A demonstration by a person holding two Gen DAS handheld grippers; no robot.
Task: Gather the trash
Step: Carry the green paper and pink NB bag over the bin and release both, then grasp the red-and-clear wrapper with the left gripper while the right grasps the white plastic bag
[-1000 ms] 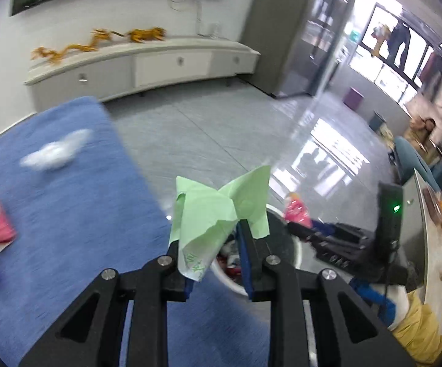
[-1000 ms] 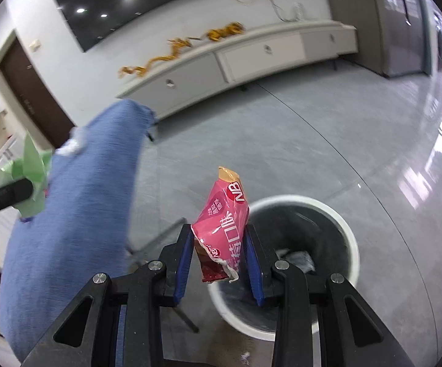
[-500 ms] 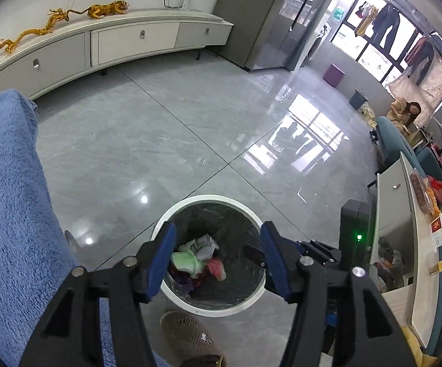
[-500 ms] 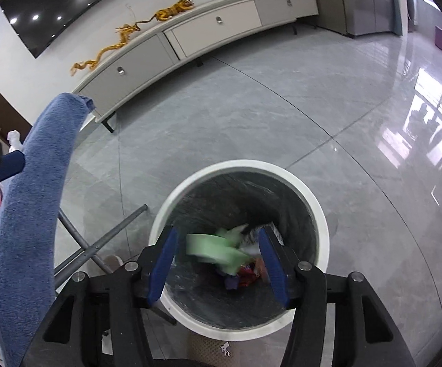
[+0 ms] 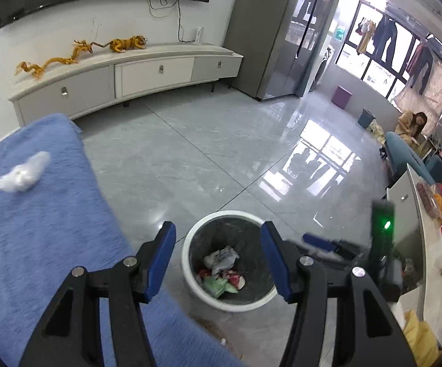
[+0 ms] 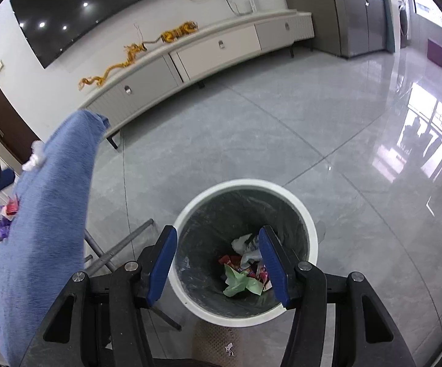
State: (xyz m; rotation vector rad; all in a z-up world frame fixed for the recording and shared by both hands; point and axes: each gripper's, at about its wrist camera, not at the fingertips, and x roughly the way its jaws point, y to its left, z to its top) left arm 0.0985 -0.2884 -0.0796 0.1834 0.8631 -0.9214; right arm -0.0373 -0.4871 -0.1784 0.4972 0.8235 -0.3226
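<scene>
Both grippers, left gripper [image 5: 218, 263] and right gripper [image 6: 218, 264], are wide open and empty, and the white wad [image 5: 22, 176] on the blue blanket [image 5: 49, 226] lies off to the left, nearer the left one.

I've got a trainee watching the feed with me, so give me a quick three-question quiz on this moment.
1. True or false: the left hand-held gripper is open and holds nothing.
2. Which lies in the trash bin? A) green paper B) a spoon C) a shoe
3. Fill in: the white crumpled tissue lies on the ______ cloth.

Key: 1 true; 2 A; 3 blue. The right hand-held gripper is open too, above the bin.
</scene>
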